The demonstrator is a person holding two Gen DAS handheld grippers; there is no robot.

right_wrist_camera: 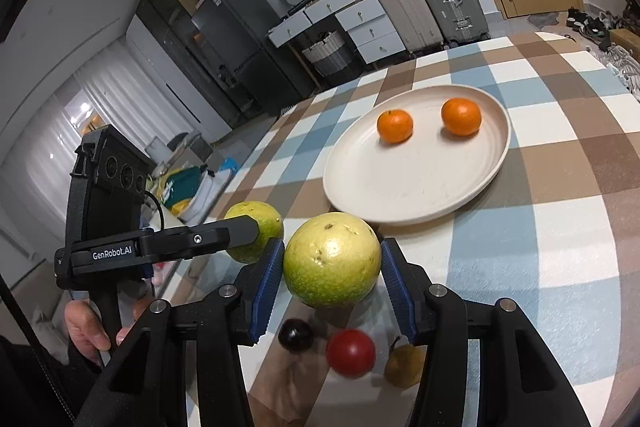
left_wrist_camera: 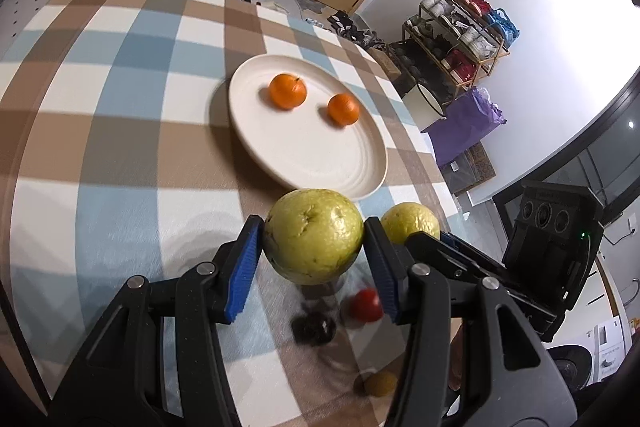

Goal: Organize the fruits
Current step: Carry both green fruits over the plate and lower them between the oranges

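Observation:
My left gripper (left_wrist_camera: 314, 241) is shut on a large green-yellow guava (left_wrist_camera: 314, 235) and holds it above the checked tablecloth. My right gripper (right_wrist_camera: 332, 261) is shut on a second green-yellow guava (right_wrist_camera: 332, 259), also lifted. Each view shows the other gripper with its guava beside it: the right one (left_wrist_camera: 410, 221) in the left wrist view, the left one (right_wrist_camera: 256, 237) in the right wrist view. A cream plate (left_wrist_camera: 304, 155) (right_wrist_camera: 416, 187) just beyond holds two oranges (left_wrist_camera: 287, 90) (left_wrist_camera: 343, 109) (right_wrist_camera: 394, 125) (right_wrist_camera: 461, 116).
Under the grippers lie a red tomato-like fruit (right_wrist_camera: 351, 351) (left_wrist_camera: 366, 305), a dark plum (right_wrist_camera: 295, 335) (left_wrist_camera: 314, 327) and a small brownish pear (right_wrist_camera: 404, 363) (left_wrist_camera: 380, 383). Suitcases (right_wrist_camera: 424, 3) and drawers stand beyond the table's far edge.

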